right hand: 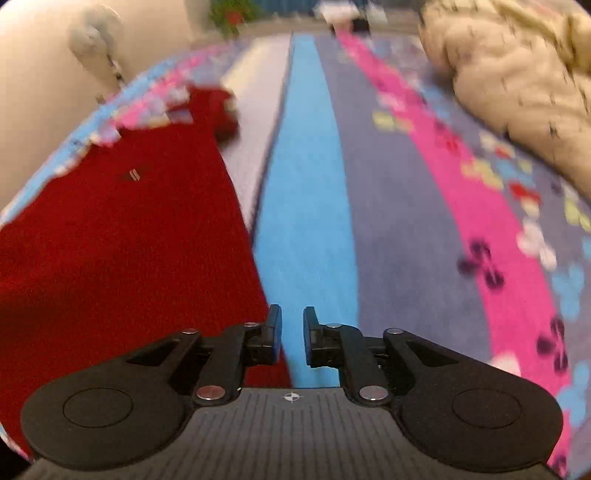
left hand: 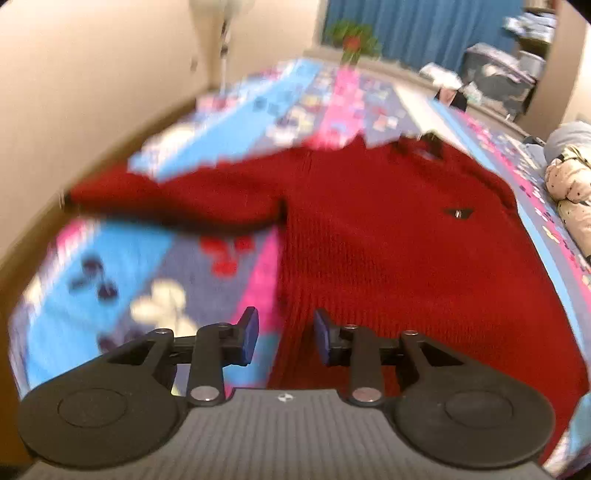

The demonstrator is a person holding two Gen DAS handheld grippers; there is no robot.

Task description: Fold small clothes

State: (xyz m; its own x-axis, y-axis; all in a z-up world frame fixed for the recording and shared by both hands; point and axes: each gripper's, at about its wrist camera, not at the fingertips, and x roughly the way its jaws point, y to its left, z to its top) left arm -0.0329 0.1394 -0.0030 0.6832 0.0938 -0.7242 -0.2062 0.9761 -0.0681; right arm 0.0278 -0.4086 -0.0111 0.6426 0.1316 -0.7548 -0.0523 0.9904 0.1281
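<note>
A red knit sweater (left hand: 388, 240) lies flat on a patterned bedspread (left hand: 184, 273), one sleeve (left hand: 166, 199) stretched out to the left. In the left wrist view my left gripper (left hand: 284, 332) hovers above the sweater's lower left edge, its jaws apart with nothing pinched between them. The same sweater (right hand: 110, 229) fills the left side of the right wrist view. My right gripper (right hand: 291, 332) hangs just off the sweater's right edge over a blue stripe, a narrow gap between its jaws and nothing in it.
A cream spotted quilt (right hand: 517, 66) is heaped at the right of the bed, also seen as a bundle (left hand: 569, 184). A beige wall (left hand: 74, 92) runs along the bed's left side. Blue curtains (left hand: 424, 29), a plant (left hand: 354, 37) and cluttered shelves (left hand: 532, 26) stand beyond.
</note>
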